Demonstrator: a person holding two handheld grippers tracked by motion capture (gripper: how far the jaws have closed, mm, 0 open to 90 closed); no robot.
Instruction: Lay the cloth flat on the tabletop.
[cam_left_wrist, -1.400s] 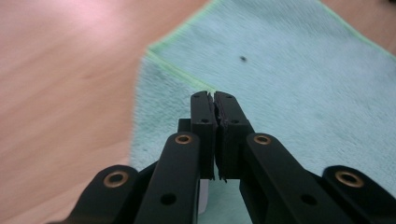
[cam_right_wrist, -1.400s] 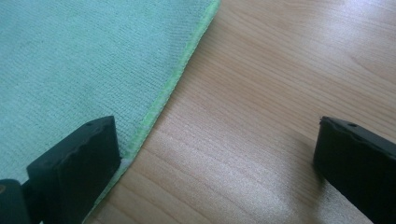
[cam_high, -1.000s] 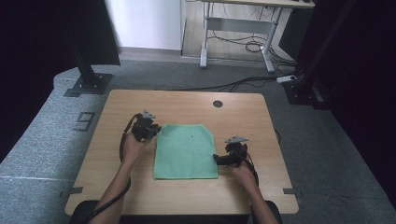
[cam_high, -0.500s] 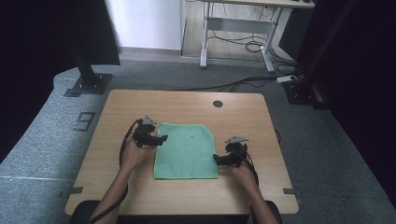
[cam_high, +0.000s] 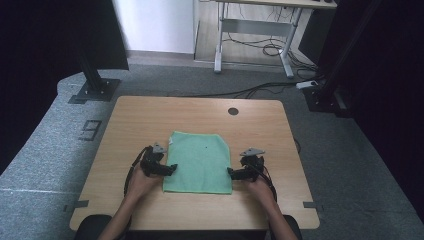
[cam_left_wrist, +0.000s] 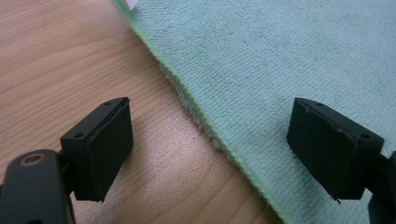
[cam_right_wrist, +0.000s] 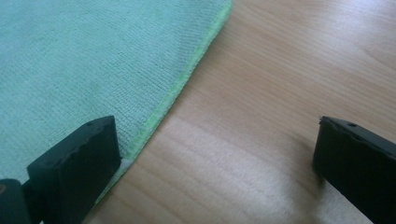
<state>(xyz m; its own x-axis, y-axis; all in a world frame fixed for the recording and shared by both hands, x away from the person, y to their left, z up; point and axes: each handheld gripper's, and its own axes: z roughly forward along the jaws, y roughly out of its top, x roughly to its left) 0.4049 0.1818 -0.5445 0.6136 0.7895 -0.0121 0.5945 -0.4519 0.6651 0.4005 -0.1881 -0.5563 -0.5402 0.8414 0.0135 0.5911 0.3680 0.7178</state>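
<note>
A folded green cloth (cam_high: 200, 162) lies flat on the wooden table (cam_high: 200, 117). My left gripper (cam_high: 170, 170) is at the cloth's left edge near its front corner. Its jaws have just been opening and now straddle the hem (cam_left_wrist: 205, 130), one over wood, one over cloth (cam_left_wrist: 280, 60), pressing on nothing. My right gripper (cam_high: 232, 173) sits at the cloth's right edge near the front corner, open. One of its jaws hangs over the cloth (cam_right_wrist: 84, 60) and the other over bare wood, with the hem (cam_right_wrist: 177, 93) between them.
A round cable hole (cam_high: 233, 111) is in the table's far side. A white label (cam_left_wrist: 131, 3) shows at the cloth's far left corner. Beyond the table are black stand bases (cam_high: 92, 90) and a desk frame (cam_high: 250, 47) with cables on grey carpet.
My left gripper has come forward along the cloth's left edge from its far corner toward the front corner and sunk lower. The right gripper has stayed put.
</note>
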